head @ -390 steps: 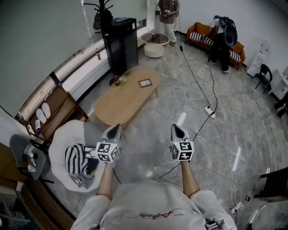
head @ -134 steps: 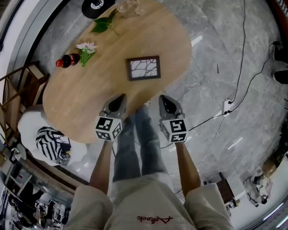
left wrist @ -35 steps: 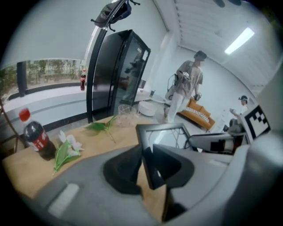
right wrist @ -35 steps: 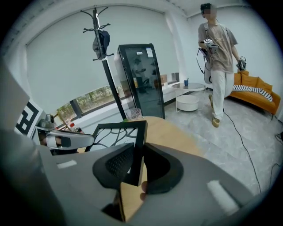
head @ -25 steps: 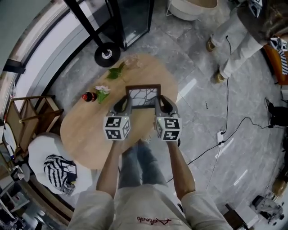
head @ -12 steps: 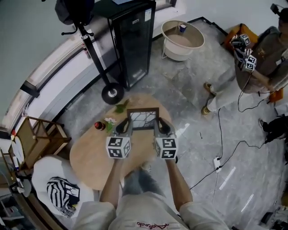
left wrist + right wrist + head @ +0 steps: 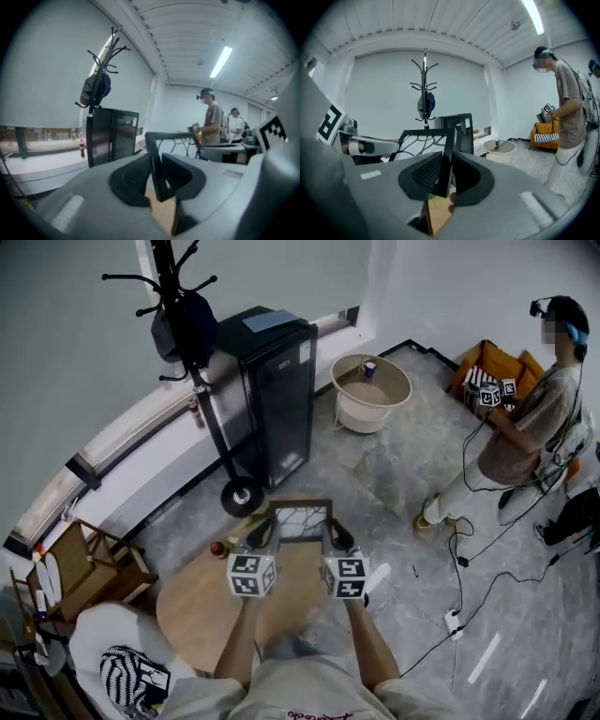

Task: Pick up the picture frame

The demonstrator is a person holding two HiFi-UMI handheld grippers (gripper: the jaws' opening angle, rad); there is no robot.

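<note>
- picture frame (image 7: 300, 522) off the oval table (image 7: 202, 610), held level in the air above its far end
- left gripper (image 7: 262, 534) jaws clamped on the frame's left edge
- right gripper (image 7: 335, 535) jaws clamped on the right edge

Oval wooden table (image 7: 202, 610) below, bottle (image 7: 218, 548) near far edge. Coat stand (image 7: 241, 495) beside black cabinet (image 7: 277, 399). Person (image 7: 520, 432) standing right, by orange sofa (image 7: 495, 365).

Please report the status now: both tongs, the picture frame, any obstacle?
Left tongs shut on left edge of dark rectangular picture frame. Right tongs shut on right edge. Frame in air above oval wooden table, nothing else touching.
</note>
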